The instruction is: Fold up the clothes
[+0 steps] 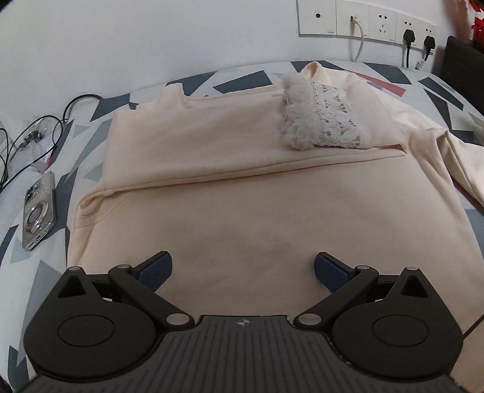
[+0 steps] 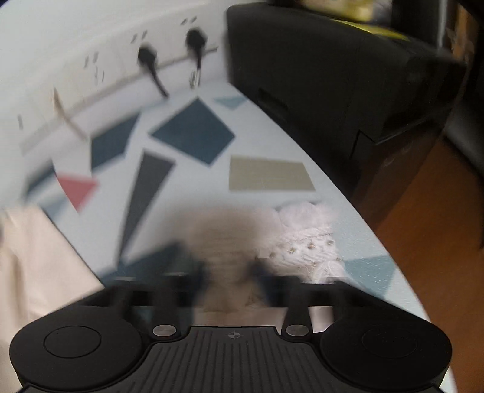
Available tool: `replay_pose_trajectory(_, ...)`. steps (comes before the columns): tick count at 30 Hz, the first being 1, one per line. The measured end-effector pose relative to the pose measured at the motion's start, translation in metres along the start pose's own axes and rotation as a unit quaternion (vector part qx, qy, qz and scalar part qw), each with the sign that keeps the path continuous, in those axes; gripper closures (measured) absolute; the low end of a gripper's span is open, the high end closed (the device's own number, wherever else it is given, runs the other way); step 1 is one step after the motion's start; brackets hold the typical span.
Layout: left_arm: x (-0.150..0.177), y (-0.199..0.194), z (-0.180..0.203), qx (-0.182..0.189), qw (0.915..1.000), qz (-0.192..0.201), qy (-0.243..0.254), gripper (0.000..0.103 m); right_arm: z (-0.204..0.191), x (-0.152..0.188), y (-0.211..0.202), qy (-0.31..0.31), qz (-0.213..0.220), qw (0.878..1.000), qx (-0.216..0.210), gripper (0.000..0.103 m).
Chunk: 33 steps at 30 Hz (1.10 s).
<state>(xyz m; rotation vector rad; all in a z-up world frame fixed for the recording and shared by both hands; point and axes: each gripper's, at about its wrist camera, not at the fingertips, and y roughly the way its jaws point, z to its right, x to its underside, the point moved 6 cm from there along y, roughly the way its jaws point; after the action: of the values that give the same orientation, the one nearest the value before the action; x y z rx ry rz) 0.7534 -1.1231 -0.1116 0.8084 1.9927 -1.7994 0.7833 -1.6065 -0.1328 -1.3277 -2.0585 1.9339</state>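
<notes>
Left wrist view. The left gripper (image 1: 243, 270) occupies the lower part of the frame, its jaws spread wide with the blue pads (image 1: 155, 270) well apart and nothing between them. Beneath and beyond it a cream sweatshirt (image 1: 242, 205) lies flat on a tablecloth (image 1: 39, 272) printed with grey, blue and red geometric shapes. One sleeve is folded across the body at mid-frame, ending in a lace and fluffy cuff (image 1: 317, 116) at upper right of centre; the other sleeve (image 1: 459, 166) trails toward the right edge. At the left edge a glittery phone (image 1: 39, 217) lies face down on the cloth, with black cables (image 1: 57, 121) above it. A row of wall sockets (image 1: 366, 21) runs along the top right, two holding black plugs (image 1: 419, 39) (a white cord hangs from a third).

Right wrist view. The frame is heavily motion-blurred. The right gripper (image 2: 227, 275) sits at lower centre, its fingers close about a bunched strip of cream fabric (image 2: 224, 241); the blur leaves it unclear whether they actually pinch it. Just right of it lies a white lace cuff (image 2: 305, 238). More cream garment fills the lower left. A black box (image 2: 332, 75) stands at upper right, beside the tablecloth edge.
</notes>
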Motion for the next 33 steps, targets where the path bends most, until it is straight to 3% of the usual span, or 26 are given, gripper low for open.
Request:
replay_pose_trajectory(2, 0.000, -0.001, 0.001, -0.006, 1.0000, -0.002, -0.001, 0.001, 0.003, -0.019, -0.019, 0.039, 0.035, 0.997, -0.057, 0.088)
replay_pose_trajectory(4, -0.001, -0.001, 0.001, -0.013, 0.9999, -0.006, -0.001, 0.001, 0.004, -0.039, -0.045, 0.073, 0.085, 0.986, -0.127, 0.089)
replay_pose_trajectory(9, -0.004, -0.002, 0.003, -0.036, 0.9993, -0.009, 0.003, 0.001, 0.008, -0.082, -0.133, 0.114, 0.241, 0.924, -0.274, 0.090)
replay_pose_trajectory(10, -0.005, -0.002, 0.003, -0.040, 0.9992, -0.009, 0.001, 0.001, 0.010, -0.088, -0.146, 0.112, 0.265, 0.914, -0.286, 0.090)
replay_pose_trajectory(12, -0.006, -0.002, 0.003, -0.042, 0.9991, -0.009, -0.006, 0.001, 0.015, -0.099, -0.162, 0.105, 0.295, 0.907, -0.281, 0.090)
replay_pose_trajectory(14, -0.007, -0.003, 0.003, -0.040, 0.9991, -0.010, -0.012, 0.001, 0.024, -0.107, -0.161, 0.112, 0.298, 0.915, -0.247, 0.090)
replay_pose_trajectory(18, -0.007, -0.005, 0.005, -0.044, 0.9990, -0.005, -0.006, 0.001, 0.046, -0.110, -0.157, 0.150, 0.303, 0.917, -0.213, 0.090)
replay_pose_trajectory(21, -0.008, -0.007, 0.004, -0.035, 0.9994, 0.004, -0.005, 0.001, 0.054, -0.111, -0.151, 0.152, 0.293, 0.921, -0.205, 0.090)
replay_pose_trajectory(23, -0.010, -0.010, 0.002, -0.026, 0.9995, 0.016, -0.008, 0.001, 0.052, -0.110, -0.137, 0.152, 0.268, 0.931, -0.194, 0.090)
replay_pose_trajectory(28, -0.016, -0.018, -0.016, 0.000, 0.9990, 0.033, -0.029, 0.001, -0.007, -0.105, -0.122, 0.103, 0.251, 0.944, -0.186, 0.090)
replay_pose_trajectory(33, -0.012, -0.024, -0.064, 0.014, 0.9963, 0.040, -0.075, 0.001, -0.073, -0.101, -0.108, 0.051, 0.234, 0.954, -0.182, 0.090)
